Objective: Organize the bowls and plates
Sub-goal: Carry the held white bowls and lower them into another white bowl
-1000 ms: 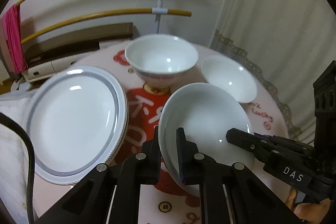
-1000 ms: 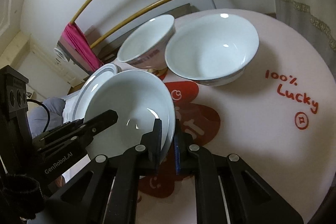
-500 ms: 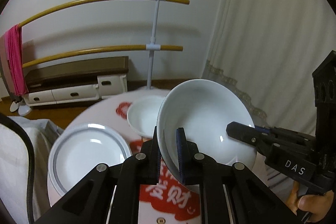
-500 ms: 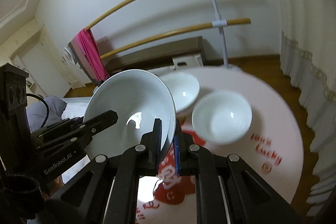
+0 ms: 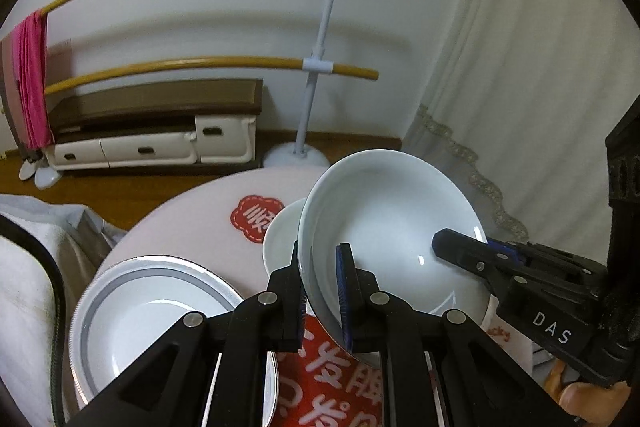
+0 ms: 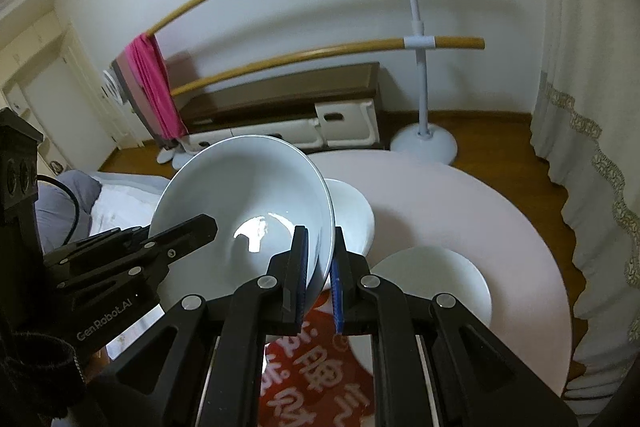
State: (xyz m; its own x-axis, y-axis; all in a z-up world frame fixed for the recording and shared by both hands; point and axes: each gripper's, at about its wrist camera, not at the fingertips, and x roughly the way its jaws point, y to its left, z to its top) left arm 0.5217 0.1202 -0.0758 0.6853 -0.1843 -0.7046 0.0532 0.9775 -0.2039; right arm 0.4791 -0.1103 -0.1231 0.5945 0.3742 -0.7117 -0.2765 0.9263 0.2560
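A white deep plate (image 5: 392,227) hangs tilted above the round table (image 5: 192,219), held from both sides. My left gripper (image 5: 320,255) is shut on its left rim. On the opposite rim my right gripper (image 5: 460,247) is also shut. In the right wrist view the same plate (image 6: 248,195) sits between the right gripper (image 6: 320,239) and the left gripper (image 6: 200,227). Below on the table lie a grey-rimmed plate (image 5: 152,315), a deep white bowl (image 6: 352,215) partly hidden behind the held plate, and a shallow white bowl (image 6: 432,287).
The table carries a red printed cloth (image 5: 340,379). Behind it stand a rack with yellow rods (image 5: 320,67), a pink towel (image 5: 30,79) and a low cabinet (image 5: 160,131). A curtain (image 5: 520,87) hangs at the right. White bedding (image 5: 24,267) lies left. A hand (image 5: 592,399) shows at the bottom right.
Both grippers have lifted the white deep plate off the table and raised it. The table and the other dishes now look smaller and lower in both views.
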